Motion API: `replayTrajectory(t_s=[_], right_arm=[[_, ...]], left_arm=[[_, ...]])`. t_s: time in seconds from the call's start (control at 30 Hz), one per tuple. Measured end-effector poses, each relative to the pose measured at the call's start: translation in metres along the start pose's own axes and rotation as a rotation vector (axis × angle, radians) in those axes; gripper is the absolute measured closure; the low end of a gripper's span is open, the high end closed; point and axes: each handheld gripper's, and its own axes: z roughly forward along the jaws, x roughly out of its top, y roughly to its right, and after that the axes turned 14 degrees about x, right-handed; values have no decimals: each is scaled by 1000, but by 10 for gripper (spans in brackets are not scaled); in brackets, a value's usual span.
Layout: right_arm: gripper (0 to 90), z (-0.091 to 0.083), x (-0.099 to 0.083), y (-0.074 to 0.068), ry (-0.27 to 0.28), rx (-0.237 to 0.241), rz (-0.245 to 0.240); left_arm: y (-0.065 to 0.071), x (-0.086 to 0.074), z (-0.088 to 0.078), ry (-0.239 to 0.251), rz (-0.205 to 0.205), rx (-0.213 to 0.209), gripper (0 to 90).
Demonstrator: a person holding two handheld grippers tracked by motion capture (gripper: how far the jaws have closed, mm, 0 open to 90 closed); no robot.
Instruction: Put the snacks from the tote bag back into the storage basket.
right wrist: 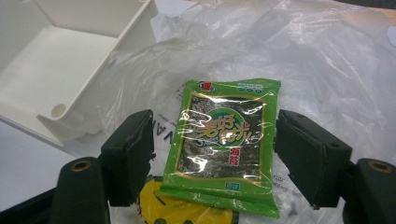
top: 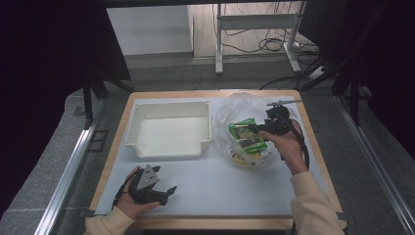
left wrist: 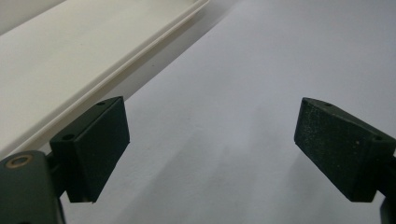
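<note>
A glossy green foil snack packet [right wrist: 223, 144] lies flat on crinkled clear plastic [right wrist: 327, 70]. The right gripper [right wrist: 215, 154] straddles it, jaws wide, not yet clamped. The left gripper [left wrist: 212, 154], at the tabletop's [top: 235, 191] seven o'clock, gapes empty.

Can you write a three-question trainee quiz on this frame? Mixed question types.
1. True or false: the right tool is already clamped on the green snack packet.
2. Multiple choice: the green snack packet lies on A) the white bin B) a clear plastic bag C) bare table.
3. Short answer: what is between the left tool's jaws?

Key
1. False: the jaws stand open, one at each side of the packet, with a gap showing.
2. B.
3. Nothing; they are spread wide over the grey mat, beside the bin's rim.
</note>
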Motion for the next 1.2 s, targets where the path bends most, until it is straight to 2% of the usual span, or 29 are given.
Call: replayTrajectory(t_s=[0.3, 0.53, 0.8, 1.0, 1.2], right_arm=[[292, 17, 6, 24, -64, -21, 50], [304, 31, 11, 30, -114, -8, 45], [315, 41, 11, 36, -135, -19, 55], [367, 48, 9, 46, -165, -21, 68], [376, 50, 9, 53, -166, -27, 87]], left_arm=[[1, 0, 1, -7, 11, 8, 103], [1, 0, 0, -4, 5, 5, 103], [0, 0, 0, -3, 0, 9, 103], [0, 0, 0, -7, 3, 12, 103], [0, 0, 1, -9, 4, 14, 102]])
